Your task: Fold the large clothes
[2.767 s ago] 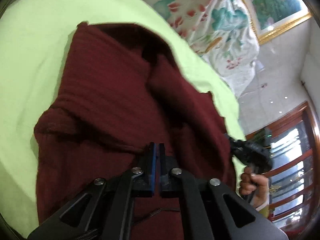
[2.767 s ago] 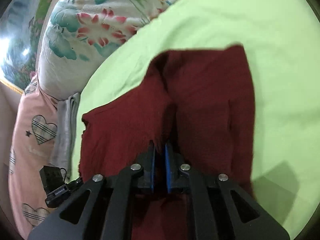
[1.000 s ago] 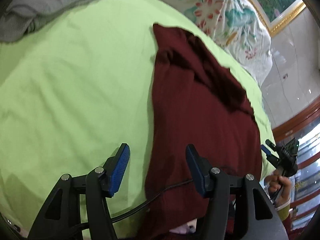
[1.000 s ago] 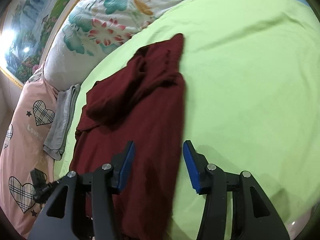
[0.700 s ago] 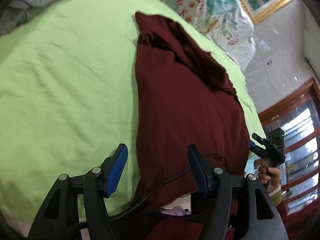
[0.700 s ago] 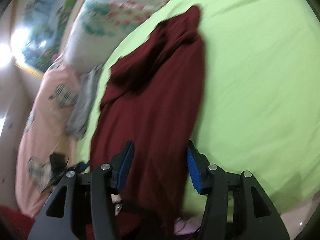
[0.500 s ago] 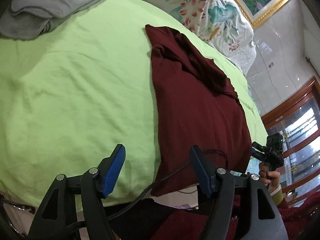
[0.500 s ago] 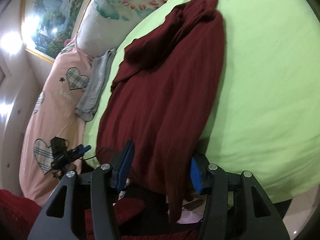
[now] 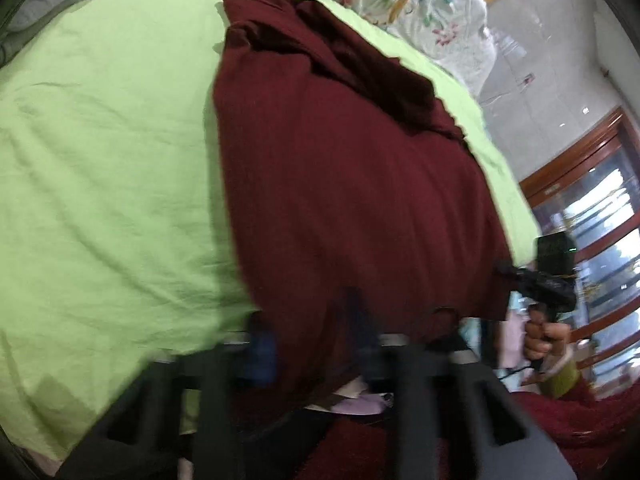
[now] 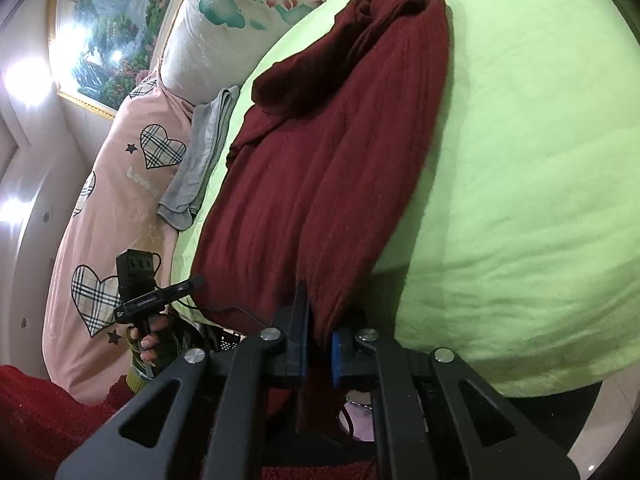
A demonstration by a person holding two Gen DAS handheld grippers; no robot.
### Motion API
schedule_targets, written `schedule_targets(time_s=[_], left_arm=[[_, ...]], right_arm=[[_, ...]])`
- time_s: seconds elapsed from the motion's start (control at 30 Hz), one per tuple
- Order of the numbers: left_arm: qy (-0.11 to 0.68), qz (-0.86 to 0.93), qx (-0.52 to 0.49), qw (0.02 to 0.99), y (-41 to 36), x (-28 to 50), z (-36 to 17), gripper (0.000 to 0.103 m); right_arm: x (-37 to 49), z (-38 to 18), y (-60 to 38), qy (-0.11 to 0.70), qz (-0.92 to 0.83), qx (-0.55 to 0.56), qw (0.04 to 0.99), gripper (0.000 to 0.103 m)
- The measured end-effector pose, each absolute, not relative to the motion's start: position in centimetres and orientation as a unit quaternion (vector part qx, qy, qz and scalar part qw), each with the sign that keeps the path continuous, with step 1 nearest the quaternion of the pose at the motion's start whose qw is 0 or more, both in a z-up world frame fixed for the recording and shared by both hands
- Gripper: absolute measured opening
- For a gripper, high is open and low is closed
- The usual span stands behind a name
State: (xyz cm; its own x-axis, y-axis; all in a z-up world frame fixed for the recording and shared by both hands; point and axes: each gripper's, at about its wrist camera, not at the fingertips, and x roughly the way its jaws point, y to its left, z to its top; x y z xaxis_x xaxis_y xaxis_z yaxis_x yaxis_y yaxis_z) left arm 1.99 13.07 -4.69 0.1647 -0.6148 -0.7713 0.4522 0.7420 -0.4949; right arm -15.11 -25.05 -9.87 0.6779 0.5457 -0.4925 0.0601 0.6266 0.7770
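A large dark red ribbed garment (image 9: 344, 184) lies lengthwise on a light green bed sheet (image 9: 104, 184), its near end hanging over the bed's front edge. My left gripper (image 9: 316, 344) is motion-blurred, its blue-padded jaws apart on either side of the near left hem. In the right wrist view the garment (image 10: 332, 152) runs away from me, and my right gripper (image 10: 318, 346) is shut on its near right hem. Each gripper shows in the other's view: the right one (image 9: 548, 280) and the left one (image 10: 160, 296).
A floral pillow (image 10: 256, 8), a pink heart-print quilt (image 10: 104, 216) and a folded grey cloth (image 10: 200, 152) lie along the bed's head side. A framed painting (image 10: 108, 28) hangs behind. Wooden glass doors (image 9: 592, 208) stand at the right.
Both grippers moved in to the garment's near hem. The right gripper went from open to shut on the hem. The left gripper narrowed around the hem and is blurred by motion.
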Motion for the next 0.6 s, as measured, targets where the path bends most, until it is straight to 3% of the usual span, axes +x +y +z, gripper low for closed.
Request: schedule_targets(time_s=[0.27, 0.6], left_arm=[[0.495, -0.333, -0.142, 0.79, 14.6, 0.9, -3.2, 0.006], [0.383, -0.361, -0.195, 0.828, 12.7, 4.1, 3.7, 0.004]], right_arm=[[-16.3, -8.9, -26.5, 0.335, 0.164, 0.419, 0.828, 0.008], [-12.9, -3.5, -28.4, 0.233, 0.177, 0.421, 0.859, 0.008]])
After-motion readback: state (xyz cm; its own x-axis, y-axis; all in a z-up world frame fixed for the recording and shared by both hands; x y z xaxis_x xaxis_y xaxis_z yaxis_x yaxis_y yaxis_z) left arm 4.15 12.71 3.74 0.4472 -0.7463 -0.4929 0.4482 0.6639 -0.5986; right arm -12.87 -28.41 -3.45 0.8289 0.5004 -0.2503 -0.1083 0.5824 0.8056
